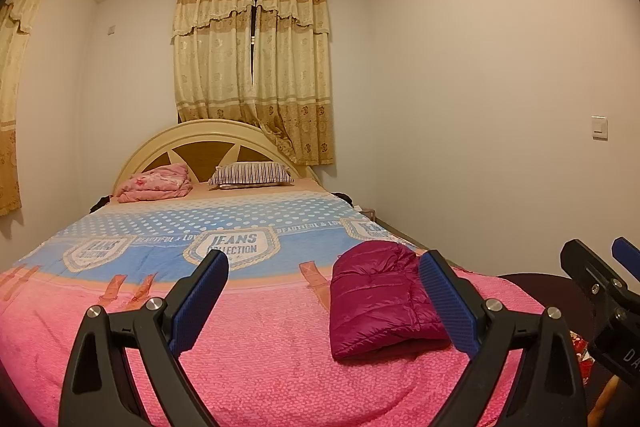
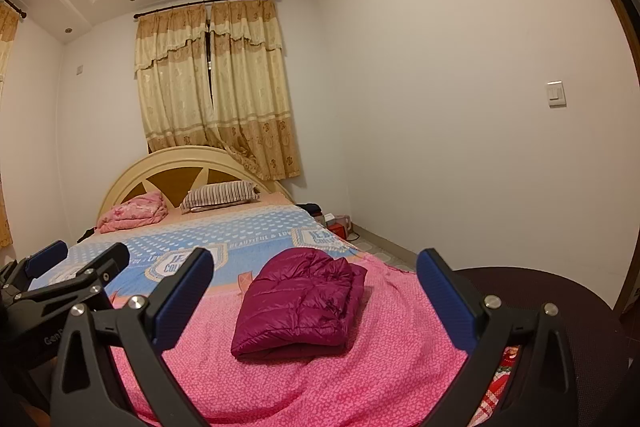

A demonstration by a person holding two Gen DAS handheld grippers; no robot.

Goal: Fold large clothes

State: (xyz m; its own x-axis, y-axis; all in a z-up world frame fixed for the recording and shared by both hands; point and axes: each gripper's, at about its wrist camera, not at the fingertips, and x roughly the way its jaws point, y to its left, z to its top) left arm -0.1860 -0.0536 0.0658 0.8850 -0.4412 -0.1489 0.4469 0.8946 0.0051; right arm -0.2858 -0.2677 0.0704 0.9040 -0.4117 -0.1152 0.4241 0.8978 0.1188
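Fold complete: the jacket (image 2: pixel 298 303) lay bundled on the bed (image 2: pixel 280 387) at 12 o'clock; both hand-held grippers, left (image 1: pixel 324 301) and right (image 2: pixel 316 297), were wide open, empty. Next: withdraw.

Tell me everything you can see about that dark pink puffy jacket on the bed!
The magenta quilted puffer jacket looks like shiny, padded nylon stitched into puffy rows. It is folded into a thick, roughly rectangular bundle, lying flat on the pink speckled blanket near the bed's foot and right side. The fold faces the cameras; looser layers bunch up at the back. Only the blanket touches it. Neither gripper holds it.
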